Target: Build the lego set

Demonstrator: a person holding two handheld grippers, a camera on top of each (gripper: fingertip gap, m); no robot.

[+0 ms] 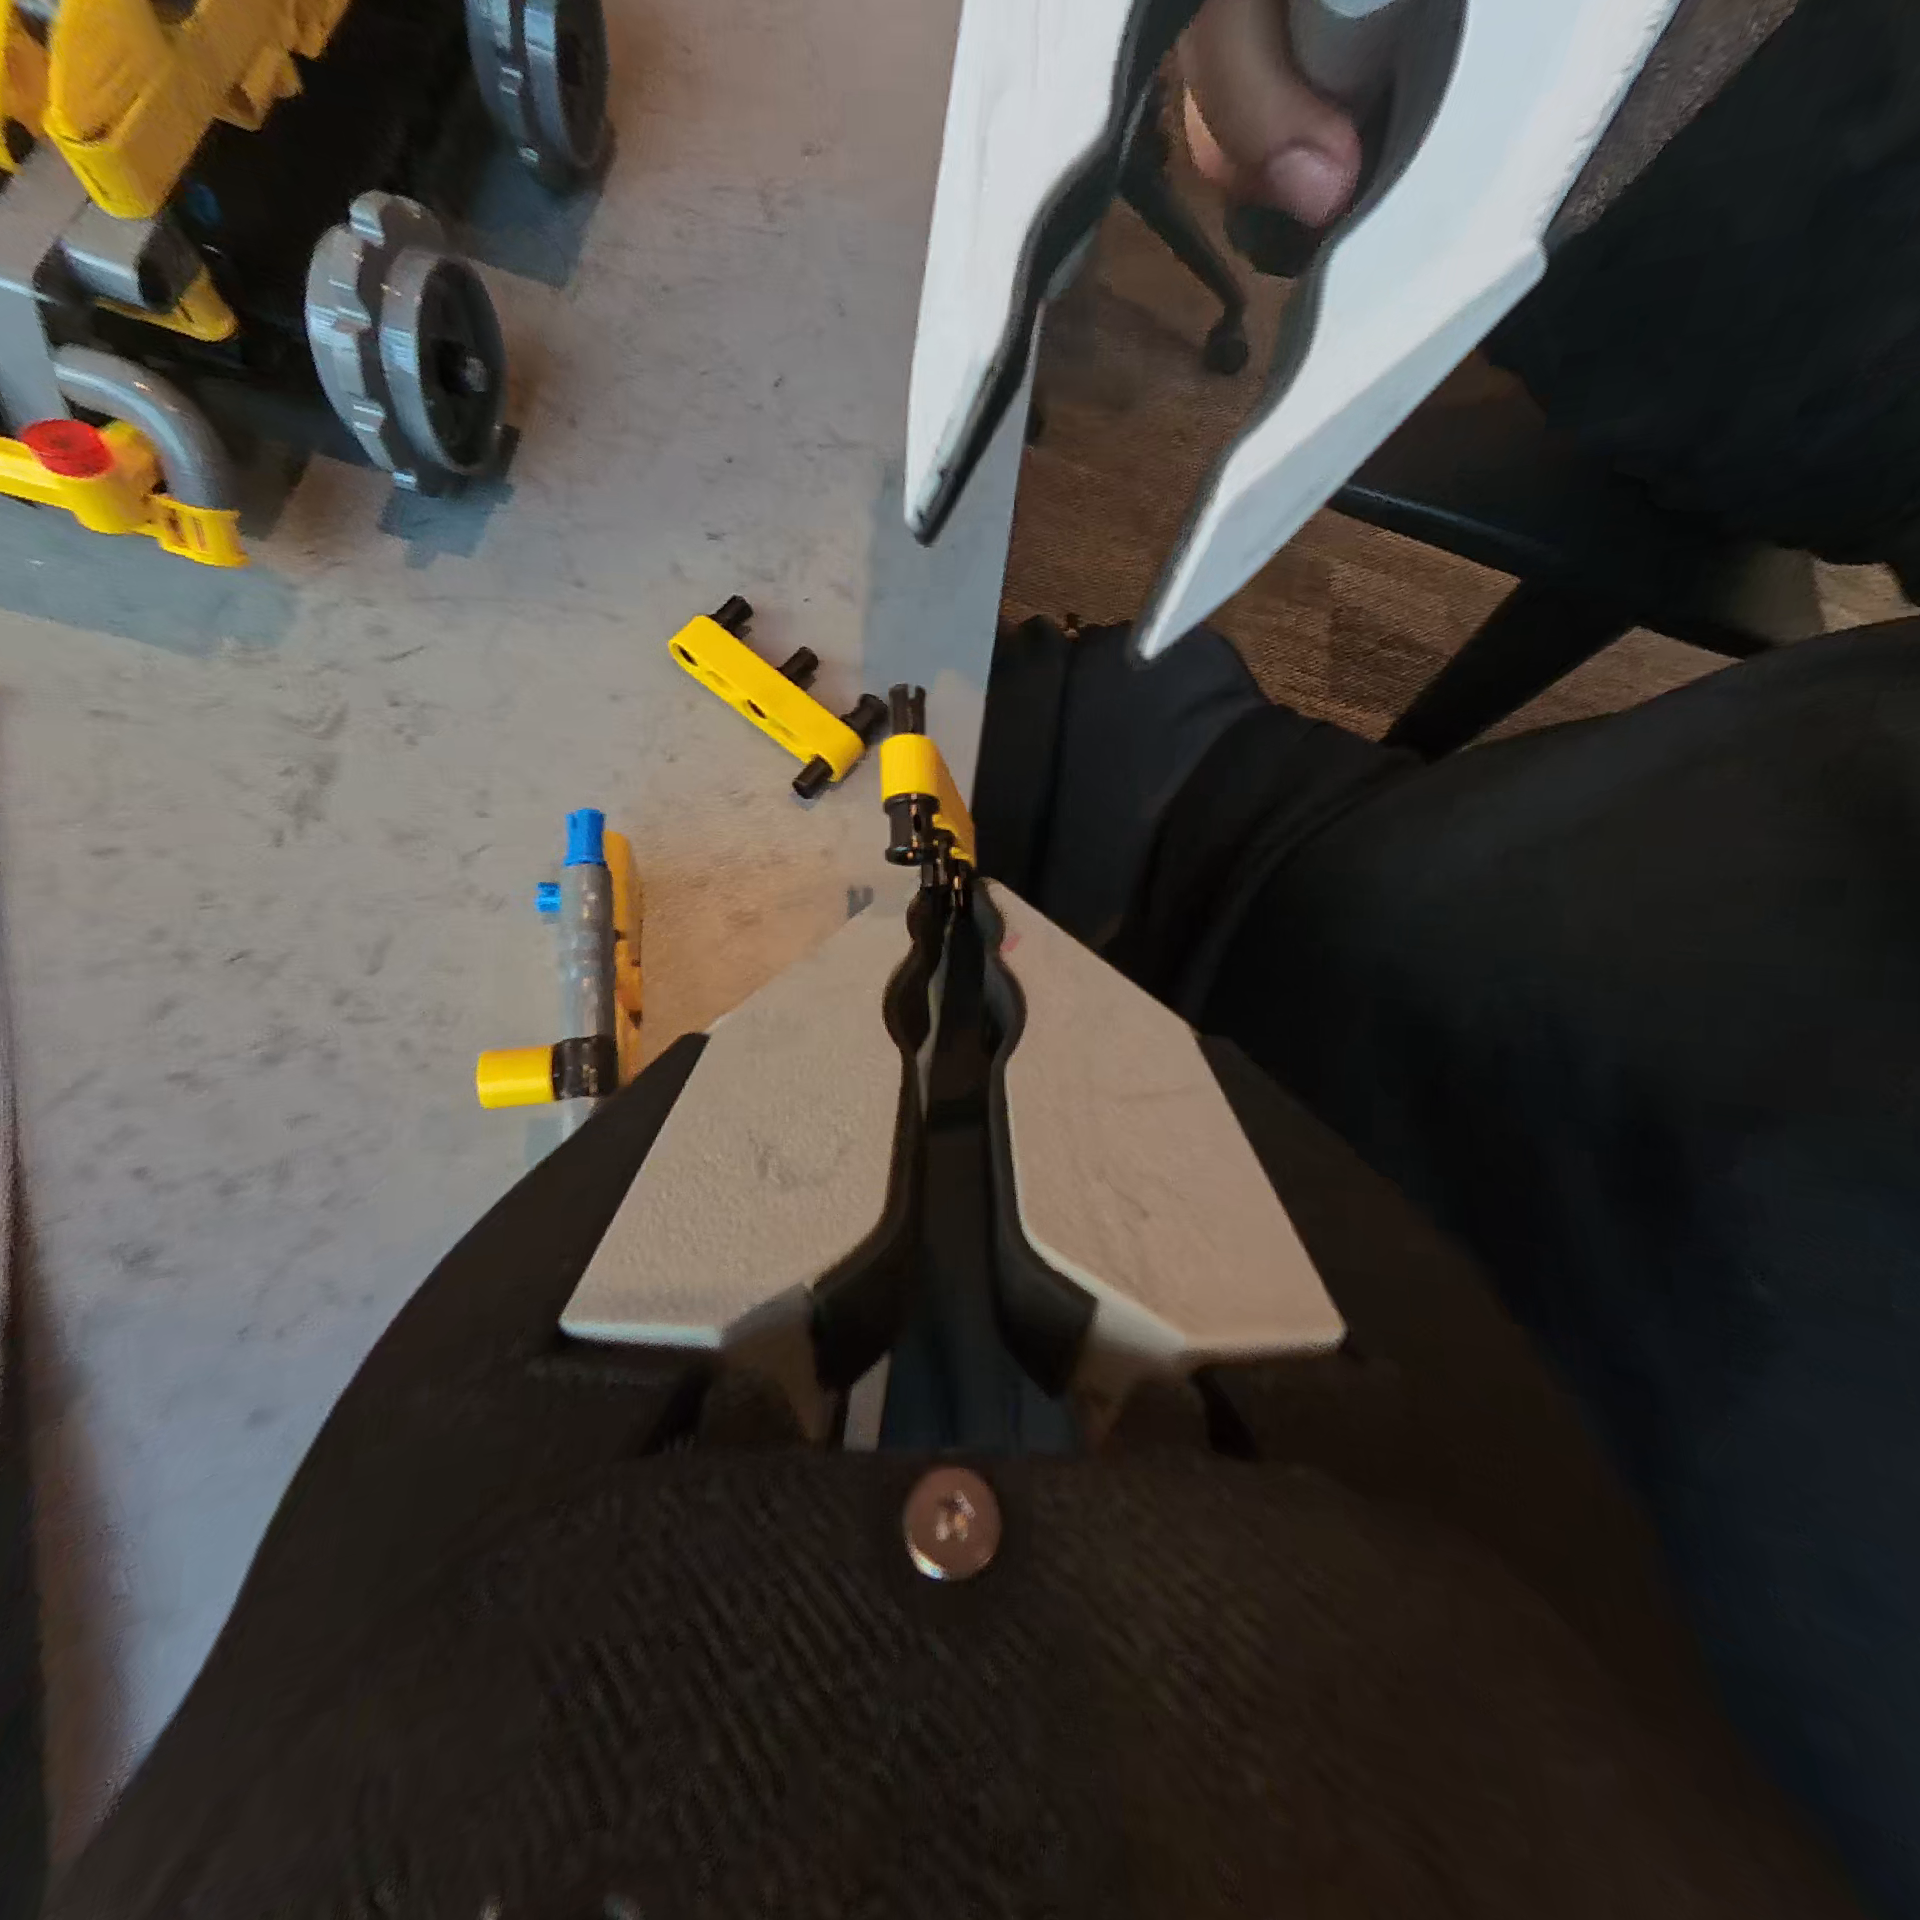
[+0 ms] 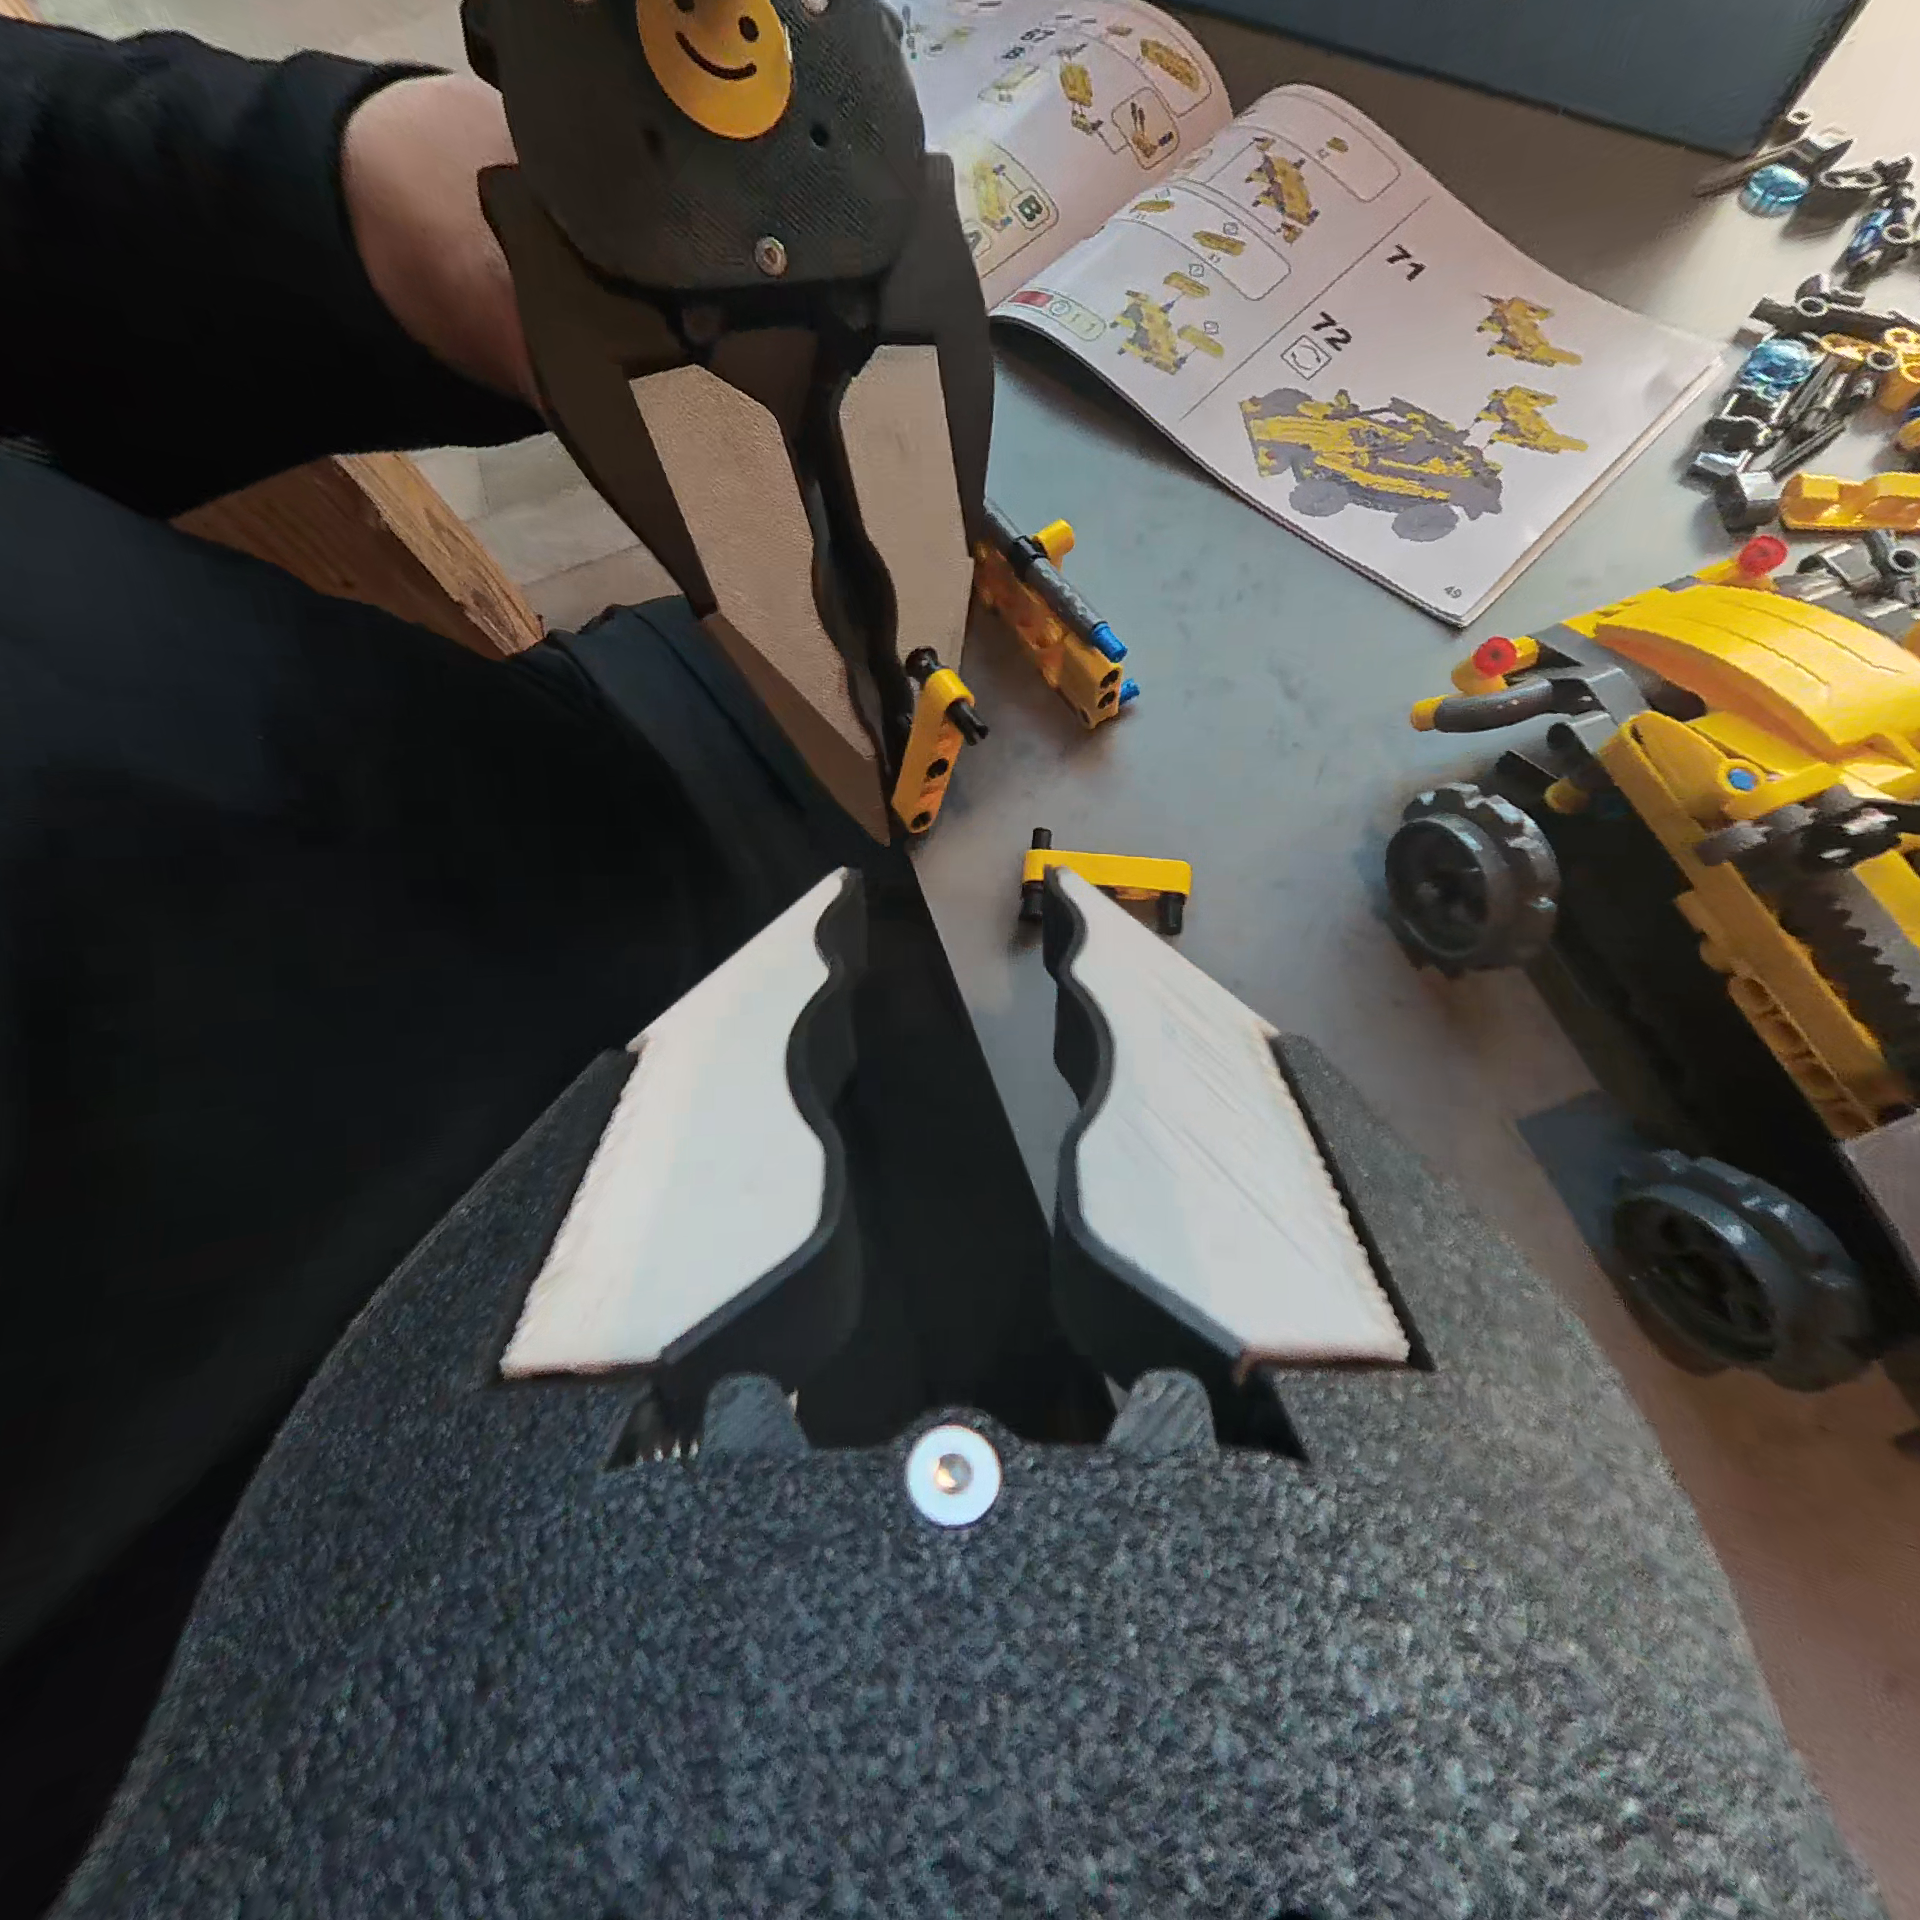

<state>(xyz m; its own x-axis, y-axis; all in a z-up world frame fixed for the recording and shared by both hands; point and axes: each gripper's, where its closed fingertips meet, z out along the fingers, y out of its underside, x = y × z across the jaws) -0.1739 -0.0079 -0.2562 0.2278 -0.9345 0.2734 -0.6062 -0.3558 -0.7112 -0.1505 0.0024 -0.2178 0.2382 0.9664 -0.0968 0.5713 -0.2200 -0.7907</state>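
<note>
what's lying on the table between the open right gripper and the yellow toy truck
Nothing but bare grey table. In the right wrist view, the right gripper is beside a flat yellow beam; bare tabletop runs on to the truck.

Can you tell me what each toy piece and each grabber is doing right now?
left gripper: shut on the small yellow beam, near the table edge.
small yellow beam: held up, pins in it.
right gripper: open, empty.
flat yellow beam: lying on the table, black pins in it.
grey rod piece: lying flat.
yellow vehicle: standing on its wheels.
booklet: lying open.
</note>
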